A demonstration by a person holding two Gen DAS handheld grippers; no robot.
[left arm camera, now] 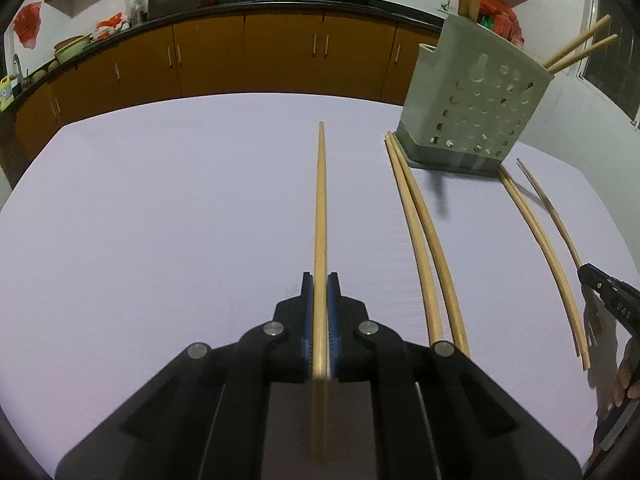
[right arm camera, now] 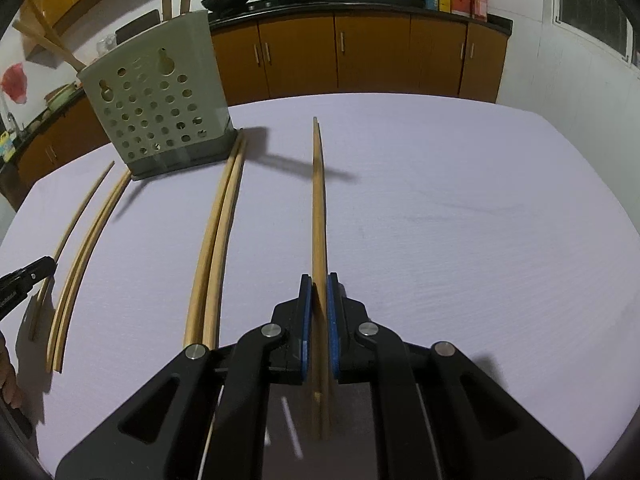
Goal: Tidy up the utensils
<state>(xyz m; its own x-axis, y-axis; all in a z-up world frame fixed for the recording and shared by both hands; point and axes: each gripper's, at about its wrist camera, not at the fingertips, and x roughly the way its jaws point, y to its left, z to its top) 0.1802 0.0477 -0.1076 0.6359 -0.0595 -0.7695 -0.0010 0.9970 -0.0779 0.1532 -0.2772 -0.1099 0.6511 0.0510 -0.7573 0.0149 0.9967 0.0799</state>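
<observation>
Now my left gripper (left arm camera: 319,280) is clamped on one long pale wooden chopstick (left arm camera: 320,200), which runs straight forward between the blue pads (left arm camera: 307,308) and points to the far edge of the white table (left arm camera: 160,220). My right gripper (right arm camera: 319,282) is clamped too, and it seems to hold two wooden chopsticks (right arm camera: 319,200) pressed together, one over the other.

The grey-green perforated plastic utensil holder (left arm camera: 476,112) stands at the far side of the table, between my two hands, and some chopsticks (left arm camera: 580,46) already lean out of its top. On the table, a pair of loose chopsticks (left arm camera: 424,240) lies with its far tips touching the holder's dark base. Another loose pair (right arm camera: 76,256) lies on the other side of the holder, nearer to my left hand.

I judge that the next step is to carry the held sticks to the holder and drop them inside. Here some things can go wrong. Each stick is held only near one end, so it can swing or slip out when I tilt it. In my right gripper the two sticks can slide against each other, and one may fall. Also the long tips can hit the holder's rim and push it over, because it looks light.
</observation>
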